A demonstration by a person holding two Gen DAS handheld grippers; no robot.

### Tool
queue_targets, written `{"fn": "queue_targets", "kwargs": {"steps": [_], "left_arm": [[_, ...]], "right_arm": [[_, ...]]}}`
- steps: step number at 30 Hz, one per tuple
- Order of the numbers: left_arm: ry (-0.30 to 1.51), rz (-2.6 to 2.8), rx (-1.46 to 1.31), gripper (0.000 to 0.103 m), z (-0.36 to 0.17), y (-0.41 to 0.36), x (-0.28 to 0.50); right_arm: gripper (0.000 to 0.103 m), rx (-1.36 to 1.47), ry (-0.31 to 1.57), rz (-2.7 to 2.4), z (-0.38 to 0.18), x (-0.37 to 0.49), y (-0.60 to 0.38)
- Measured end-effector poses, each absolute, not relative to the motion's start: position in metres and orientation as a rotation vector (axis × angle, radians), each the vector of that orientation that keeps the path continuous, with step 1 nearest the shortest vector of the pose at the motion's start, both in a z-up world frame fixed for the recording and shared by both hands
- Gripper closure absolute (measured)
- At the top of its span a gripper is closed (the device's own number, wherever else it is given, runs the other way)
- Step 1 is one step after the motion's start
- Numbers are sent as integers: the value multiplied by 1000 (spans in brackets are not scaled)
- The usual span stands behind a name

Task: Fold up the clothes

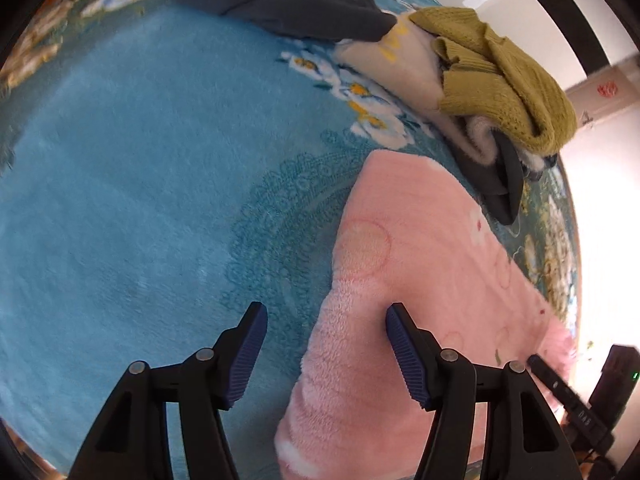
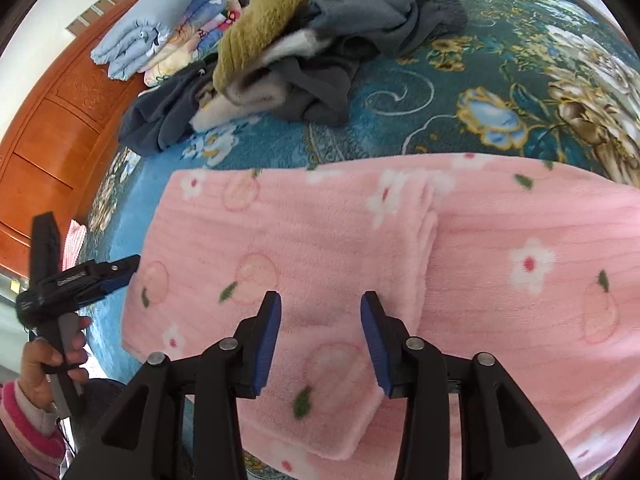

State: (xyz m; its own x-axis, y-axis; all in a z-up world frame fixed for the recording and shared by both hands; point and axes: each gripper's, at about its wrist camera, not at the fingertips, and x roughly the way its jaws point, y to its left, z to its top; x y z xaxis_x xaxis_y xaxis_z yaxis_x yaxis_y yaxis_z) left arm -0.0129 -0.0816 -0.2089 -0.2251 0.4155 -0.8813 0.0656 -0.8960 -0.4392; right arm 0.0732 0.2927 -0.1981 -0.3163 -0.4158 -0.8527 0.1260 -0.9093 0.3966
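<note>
Folding step on the pink fleece garment (image 2: 400,240): it lies flat on the teal floral blanket (image 2: 500,92), partly doubled over, with a folded flap whose edge runs away from the right jaws, just ahead and slightly right of them.

Right gripper (image 2: 320,316): jaws part open, narrow gap, nothing between the pads. The pink fleece lies directly under and ahead of the tips; the near folded corner sits just below the jaws. Contact with the fabric I can't tell.

Left gripper (image 1: 326,320): jaws wider, empty. The garment's left edge runs between the two fingers, so the right finger sits over pink and the left finger over bare blanket. Long axis of the garment runs left–right across the right gripper's view, so each gripper sits at one end region: left at the edge, right over the middle fold.

Judgement: left is the one lined up for an edge pinch; the edge is already inside its gap. Right looks just clear of the flap.

Unfolded pile (image 2: 320,40) (mustard, grey, cream) is well beyond both jaws.
</note>
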Motion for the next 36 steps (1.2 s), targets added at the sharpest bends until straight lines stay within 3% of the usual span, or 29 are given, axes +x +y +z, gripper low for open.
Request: {"fn": "queue_targets", "kwargs": {"steps": [7,10,18,28,36], "left_arm": [[-1022,1925,-1718,37,-242,-100,-18],[-1078,1859,-1738,36,-251,-101,-18],[-1059,1872,-1744,39,-248,-91,-15],[-909,1950,-1761,78,-234,-65,-9],[-932,2017,-1696,86,-217,-66,-10]], "right_arm": [[60,1620,-394,-2301,-196,77,312],[60,1637,-411,-2303,-199,78,317],[60,1619,-451,-2252,-203,73,305],[60,1651,-450,-2208,-210,64,284],[60,1686,-473,-2225,-207,64,290]]}}
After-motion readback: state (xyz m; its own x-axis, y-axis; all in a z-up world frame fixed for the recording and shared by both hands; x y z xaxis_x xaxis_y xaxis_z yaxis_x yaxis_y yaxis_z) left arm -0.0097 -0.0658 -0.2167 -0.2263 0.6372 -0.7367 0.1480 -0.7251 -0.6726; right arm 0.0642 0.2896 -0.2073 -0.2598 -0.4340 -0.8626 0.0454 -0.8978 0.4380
